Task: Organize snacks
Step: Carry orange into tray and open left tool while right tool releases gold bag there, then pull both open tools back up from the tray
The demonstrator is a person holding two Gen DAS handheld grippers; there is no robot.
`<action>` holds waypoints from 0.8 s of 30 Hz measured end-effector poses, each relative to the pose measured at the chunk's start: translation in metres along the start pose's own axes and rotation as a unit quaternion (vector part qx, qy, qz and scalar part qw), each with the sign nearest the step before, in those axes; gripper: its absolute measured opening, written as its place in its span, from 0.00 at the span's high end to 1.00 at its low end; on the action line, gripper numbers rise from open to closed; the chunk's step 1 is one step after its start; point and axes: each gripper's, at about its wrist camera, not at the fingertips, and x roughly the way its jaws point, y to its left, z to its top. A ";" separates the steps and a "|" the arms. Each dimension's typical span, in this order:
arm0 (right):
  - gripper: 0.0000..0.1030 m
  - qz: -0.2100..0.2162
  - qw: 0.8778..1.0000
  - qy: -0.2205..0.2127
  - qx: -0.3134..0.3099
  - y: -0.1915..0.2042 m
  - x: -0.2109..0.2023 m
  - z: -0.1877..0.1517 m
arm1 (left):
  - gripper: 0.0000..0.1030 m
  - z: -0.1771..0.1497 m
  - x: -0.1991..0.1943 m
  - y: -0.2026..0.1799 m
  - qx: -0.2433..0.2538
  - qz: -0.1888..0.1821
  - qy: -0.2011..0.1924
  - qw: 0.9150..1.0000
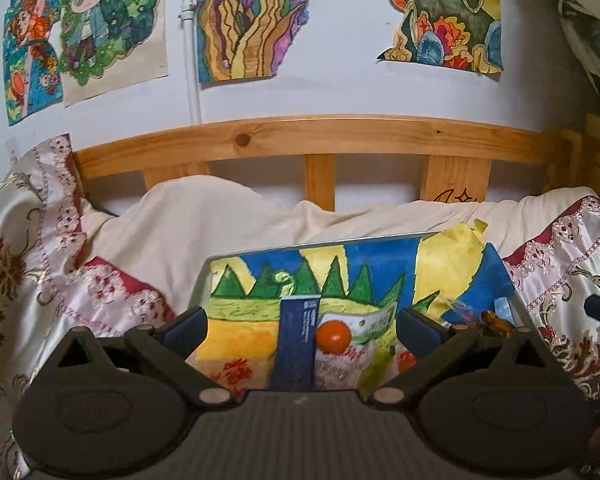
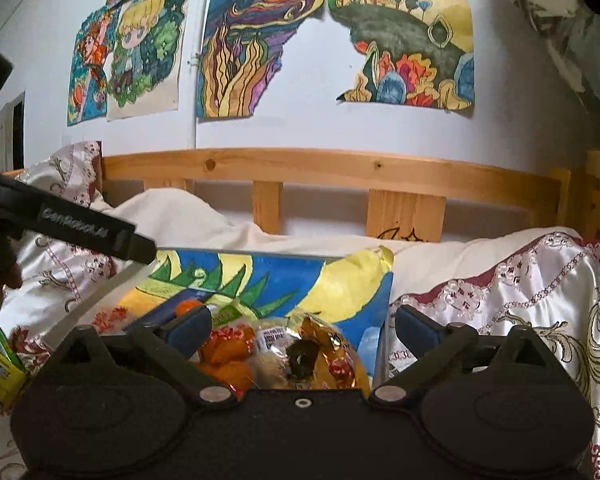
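— Two views; what do we see from the left wrist?

— Our left gripper [image 1: 302,326] hangs with its fingers [image 1: 186,330] wide apart, gripping nothing. Between them a dark blue box [image 1: 294,344] stands upright in the tray [image 1: 518,300], which has a painted picture as its lining. An orange ball [image 1: 333,337] touches the box's right side, over a white and green snack bag [image 1: 364,344]. The tray sits on the bed [image 1: 204,220].

— And from the right wrist?

— Our right gripper [image 2: 302,326] also has its fingers [image 2: 414,330] spread, empty, above a shiny gold snack bag [image 2: 324,356] and an orange packet [image 2: 224,354] at the tray's near end. The left gripper's body [image 2: 72,226] reaches in from the left.
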 end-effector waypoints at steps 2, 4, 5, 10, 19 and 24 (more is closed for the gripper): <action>0.01 0.000 1.000 -0.006 -0.002 0.003 -0.003 0.001 | 0.01 -0.002 -0.008 0.005 -0.001 0.003 0.001 1.000; 0.01 0.000 1.000 -0.012 -0.004 0.005 -0.006 0.002 | 0.01 -0.005 -0.015 0.010 -0.002 0.005 0.001 1.000; 0.01 0.002 1.000 -0.014 -0.004 0.007 -0.008 0.003 | 0.01 -0.006 -0.019 0.014 -0.003 0.005 0.001 1.000; 0.01 0.008 1.000 -0.024 0.001 0.014 -0.017 0.005 | 0.01 -0.016 -0.039 0.033 -0.020 0.016 0.008 1.000; 0.01 0.023 0.999 -0.043 0.000 0.030 -0.036 0.010 | 0.01 -0.035 -0.080 0.057 -0.032 0.043 0.001 0.999; 0.01 0.031 0.998 -0.048 -0.001 0.038 -0.046 0.012 | 0.01 -0.048 -0.102 0.068 -0.042 0.052 0.002 0.998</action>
